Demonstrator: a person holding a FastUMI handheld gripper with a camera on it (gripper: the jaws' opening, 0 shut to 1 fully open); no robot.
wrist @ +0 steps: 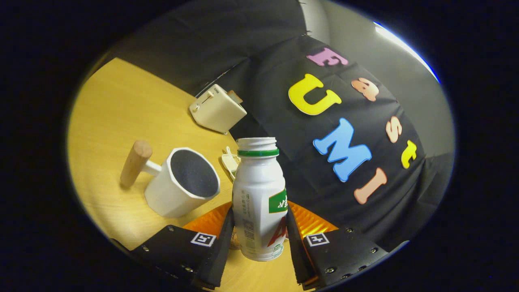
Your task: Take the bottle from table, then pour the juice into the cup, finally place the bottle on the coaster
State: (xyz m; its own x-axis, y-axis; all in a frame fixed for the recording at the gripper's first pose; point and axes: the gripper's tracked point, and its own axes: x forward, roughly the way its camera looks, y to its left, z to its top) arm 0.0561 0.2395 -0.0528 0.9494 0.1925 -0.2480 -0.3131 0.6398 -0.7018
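The gripper is clamped on the bottle: both fingers press against the lower half of its white body, one on each side. The bottle stands between them with its mouth open and uncapped, a green ring just under the threaded neck and a green and red label on its side. Everything leans in this view, so whether the bottle rests on the table or is lifted off it cannot be told. Just behind the bottle's base lies an orange ribbed coaster. Beside the bottle, near its shoulder, is the white cup with a dark inside and a wooden handle. Beyond the bottle, near the black cloth wall, sits a cream toaster.
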